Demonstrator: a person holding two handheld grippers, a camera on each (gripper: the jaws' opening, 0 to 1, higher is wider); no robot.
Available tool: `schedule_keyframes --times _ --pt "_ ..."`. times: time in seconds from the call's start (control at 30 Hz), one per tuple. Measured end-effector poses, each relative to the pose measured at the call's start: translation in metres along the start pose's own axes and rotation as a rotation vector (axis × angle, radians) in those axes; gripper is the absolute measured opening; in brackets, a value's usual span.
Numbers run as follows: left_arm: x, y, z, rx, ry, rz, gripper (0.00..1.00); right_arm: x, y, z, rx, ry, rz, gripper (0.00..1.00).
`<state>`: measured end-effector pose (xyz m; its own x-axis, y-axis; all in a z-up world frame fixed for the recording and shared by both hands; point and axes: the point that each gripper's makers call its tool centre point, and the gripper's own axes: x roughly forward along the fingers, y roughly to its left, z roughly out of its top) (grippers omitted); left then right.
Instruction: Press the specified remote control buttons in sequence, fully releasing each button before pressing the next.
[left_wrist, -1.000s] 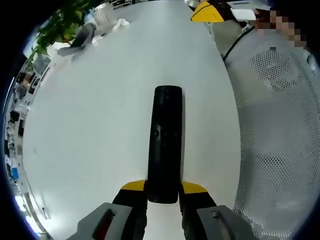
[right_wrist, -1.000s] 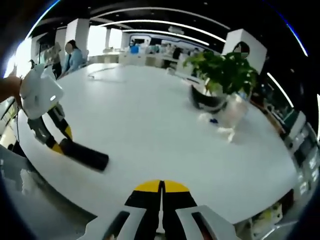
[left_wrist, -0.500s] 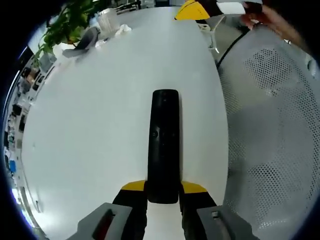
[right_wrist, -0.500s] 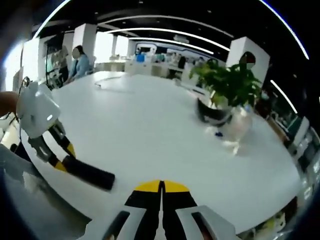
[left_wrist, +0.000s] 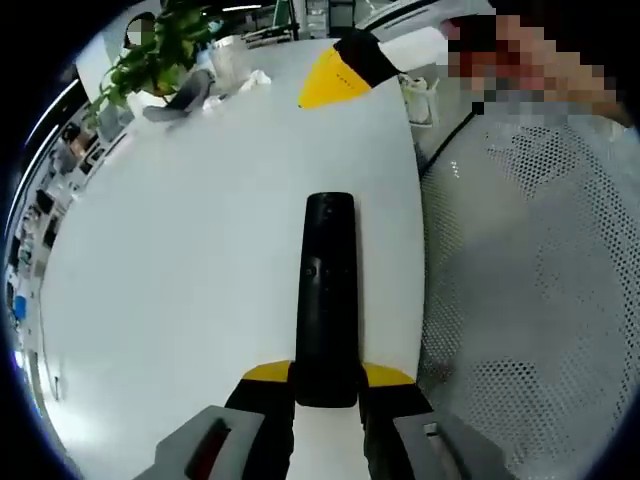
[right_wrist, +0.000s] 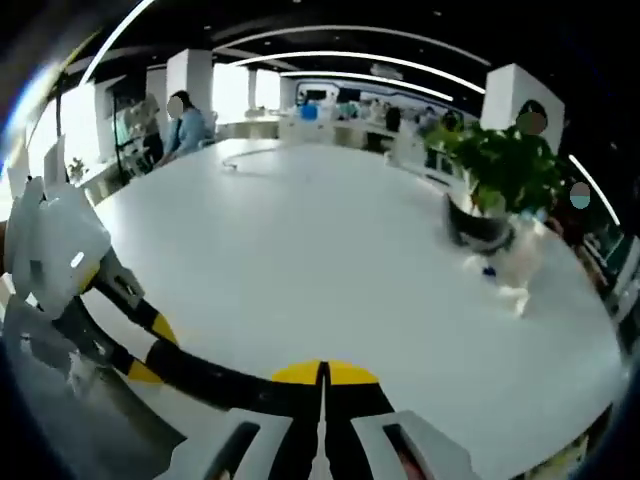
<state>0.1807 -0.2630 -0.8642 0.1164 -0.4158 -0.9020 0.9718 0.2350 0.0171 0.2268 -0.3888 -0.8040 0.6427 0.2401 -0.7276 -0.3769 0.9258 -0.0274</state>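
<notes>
A long black remote (left_wrist: 328, 290) lies lengthwise over the white table (left_wrist: 180, 260), its near end clamped between the yellow-tipped jaws of my left gripper (left_wrist: 326, 378). The yellow tip of my right gripper (left_wrist: 335, 75) reaches in from the top, short of the remote's far end. In the right gripper view my right gripper (right_wrist: 322, 378) has its jaws pressed together with nothing between them. Just beyond its tips lies the remote (right_wrist: 220, 378), held by the left gripper (right_wrist: 135, 340) with its white body at the left.
A potted plant (right_wrist: 500, 170) and clear containers (right_wrist: 515, 265) stand at the table's far side. A grey mesh chair (left_wrist: 540, 280) sits right beside the table edge. A person (right_wrist: 185, 125) sits far off at another desk.
My right gripper has come much nearer the remote; its yellow tip looms larger in the left gripper view. The left gripper keeps the same hold on the remote.
</notes>
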Motion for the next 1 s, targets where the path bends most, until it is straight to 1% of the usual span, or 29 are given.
schedule_keyframes --times 0.03,0.07,0.1,0.17,0.27,0.37,0.43,0.5,0.57,0.6,0.7,0.77,0.8,0.83,0.9,0.97,1.0 --pt "-0.001 -0.001 0.0 0.002 -0.01 0.001 0.23 0.001 0.001 -0.002 0.007 0.017 0.006 0.0" --pt "-0.001 -0.002 -0.001 0.001 -0.022 0.0 0.24 0.003 0.004 -0.008 0.03 0.054 0.02 0.0" --pt "-0.001 -0.003 -0.001 -0.001 -0.029 -0.001 0.24 0.004 0.008 -0.01 0.04 0.07 0.041 0.0" --pt "-0.001 -0.006 0.0 -0.007 -0.038 0.001 0.24 0.005 0.011 -0.011 0.064 0.076 0.065 0.0" --pt "0.0 -0.011 0.001 -0.01 -0.046 0.005 0.24 0.006 0.012 -0.016 0.087 0.103 0.081 0.0" --pt "-0.001 -0.014 0.001 -0.016 -0.065 0.009 0.24 0.008 0.016 -0.023 0.128 0.146 0.111 0.0" --pt "-0.001 -0.018 0.002 -0.025 -0.083 0.01 0.24 0.009 0.016 -0.027 0.147 0.164 0.121 0.0" --pt "-0.001 -0.02 0.001 -0.032 -0.102 0.009 0.24 0.011 0.014 -0.032 0.153 0.189 0.113 0.0" --pt "-0.002 -0.021 0.001 -0.042 -0.12 0.012 0.24 0.01 0.012 -0.032 0.156 0.185 0.109 0.0" --pt "-0.002 -0.022 0.001 -0.043 -0.125 0.013 0.24 0.01 0.012 -0.031 0.168 0.179 0.116 0.0" --pt "-0.002 -0.023 0.001 -0.052 -0.144 0.018 0.24 0.01 0.015 -0.032 0.201 0.189 0.139 0.0" --pt "-0.002 -0.024 0.001 -0.053 -0.168 0.023 0.24 0.012 0.017 -0.036 0.226 0.207 0.162 0.0" --pt "-0.002 -0.025 0.001 -0.054 -0.18 0.025 0.24 0.012 0.02 -0.04 0.239 0.23 0.172 0.0" --pt "-0.002 -0.024 0.0 -0.061 -0.196 0.029 0.24 0.013 0.019 -0.044 0.239 0.254 0.166 0.0" --pt "-0.002 -0.024 0.0 -0.065 -0.217 0.032 0.24 0.014 0.019 -0.044 0.236 0.253 0.163 0.0" --pt "-0.003 -0.024 0.0 -0.067 -0.246 0.031 0.24 0.014 0.022 -0.042 0.259 0.245 0.191 0.0" --pt "-0.003 -0.024 0.0 -0.064 -0.253 0.03 0.24 0.014 0.026 -0.042 0.282 0.245 0.218 0.0"
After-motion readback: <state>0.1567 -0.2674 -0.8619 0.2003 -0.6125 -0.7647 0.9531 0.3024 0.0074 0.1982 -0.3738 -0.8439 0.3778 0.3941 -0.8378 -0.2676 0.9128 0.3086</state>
